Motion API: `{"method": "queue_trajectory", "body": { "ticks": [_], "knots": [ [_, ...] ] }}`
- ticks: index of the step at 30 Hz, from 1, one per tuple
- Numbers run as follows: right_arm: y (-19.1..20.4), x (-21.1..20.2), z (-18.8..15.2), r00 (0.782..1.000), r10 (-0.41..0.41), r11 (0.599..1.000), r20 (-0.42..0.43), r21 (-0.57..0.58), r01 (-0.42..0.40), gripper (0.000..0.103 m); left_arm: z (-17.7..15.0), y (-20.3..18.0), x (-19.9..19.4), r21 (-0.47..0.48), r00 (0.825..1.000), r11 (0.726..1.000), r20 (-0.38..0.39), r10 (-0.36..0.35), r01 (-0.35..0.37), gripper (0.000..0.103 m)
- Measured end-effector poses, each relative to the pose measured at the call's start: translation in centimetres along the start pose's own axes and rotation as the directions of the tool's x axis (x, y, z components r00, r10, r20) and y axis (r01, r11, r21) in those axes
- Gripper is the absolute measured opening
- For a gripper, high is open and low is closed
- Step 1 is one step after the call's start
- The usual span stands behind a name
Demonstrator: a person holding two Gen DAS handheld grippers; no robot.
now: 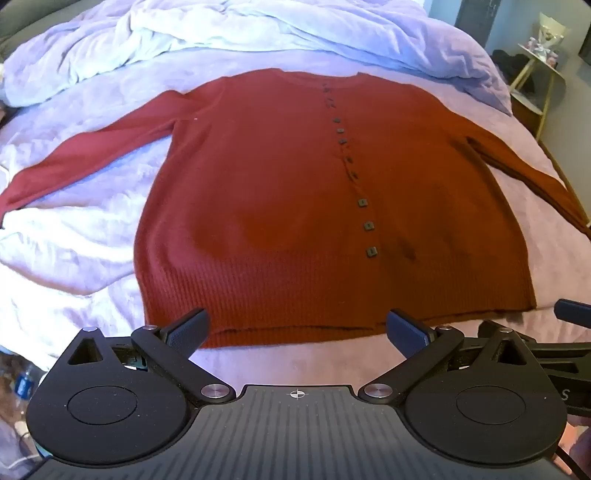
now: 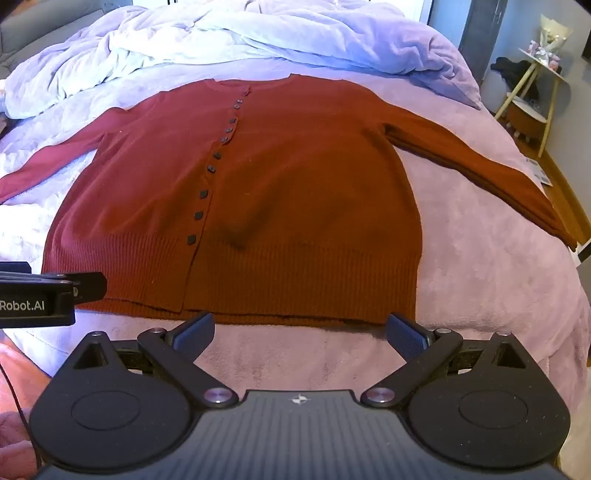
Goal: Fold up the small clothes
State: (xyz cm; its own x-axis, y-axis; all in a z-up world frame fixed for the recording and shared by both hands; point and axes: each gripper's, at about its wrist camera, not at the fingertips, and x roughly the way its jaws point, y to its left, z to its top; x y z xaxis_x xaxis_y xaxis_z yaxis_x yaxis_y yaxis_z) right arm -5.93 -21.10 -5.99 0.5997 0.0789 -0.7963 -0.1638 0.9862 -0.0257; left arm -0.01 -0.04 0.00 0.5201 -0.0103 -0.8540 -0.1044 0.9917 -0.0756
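Left wrist view: a bed (image 1: 110,240) covered by a pale lilac plush blanket fills the frame; a rumpled duvet (image 1: 221,33) in lighter lilac is heaped along the far side
Room: grey wall at the far right; a small side table (image 2: 535,74) with light wooden legs stands beside the bed, a wrapped bouquet (image 2: 552,33) on its top; wooden floor shows beyond the bed's right edge
Task's thing: a dark red knitted cardigan (image 1: 277,192) lies flat on the blanket, front up, neckline far, ribbed hem near; both sleeves spread outward and down; a row of small dark square buttons (image 1: 364,203) runs from neck to hem
Left gripper (image 1: 297,332): fingers wide apart, nothing between them; tips hover just over the near hem, whether touching cannot be told
Right gripper (image 2: 299,334): fingers wide apart and empty, poised at the hem's near edge
In the way: each gripper shows at the edge of the other's view, side by side and near; nothing lies on the cardigan
Other things: a paper item (image 2: 537,171) on the floor at the right; a bottle (image 1: 24,384) low at the left, blurred
Writing: "Robot.AI" reads on the left gripper's body in the right wrist view; a lone "S" on the right gripper's side in the left wrist view
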Motion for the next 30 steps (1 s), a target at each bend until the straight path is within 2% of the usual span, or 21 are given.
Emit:
{"method": "queue_trajectory", "body": {
  "ticks": [3,6,30],
  "knots": [
    [-0.12,0.01,-0.06,1.000,0.003,1.000,0.011,0.006,-0.003,0.099,0.12,0.22,-0.10,0.000,1.000,1.000,-0.002,-0.015,0.015,0.103],
    [0.01,-0.07,0.23,1.000,-0.003,1.000,0.010,0.005,0.003,0.099,-0.23,-0.52,-0.40,0.018,1.000,1.000,0.011,0.003,-0.004,0.103],
    [0.07,-0.45,0.23,1.000,-0.005,1.000,0.019,0.002,0.005,0.099,-0.19,0.16,0.01,-0.008,1.000,1.000,-0.009,-0.017,0.017,0.103]
  ]
}}
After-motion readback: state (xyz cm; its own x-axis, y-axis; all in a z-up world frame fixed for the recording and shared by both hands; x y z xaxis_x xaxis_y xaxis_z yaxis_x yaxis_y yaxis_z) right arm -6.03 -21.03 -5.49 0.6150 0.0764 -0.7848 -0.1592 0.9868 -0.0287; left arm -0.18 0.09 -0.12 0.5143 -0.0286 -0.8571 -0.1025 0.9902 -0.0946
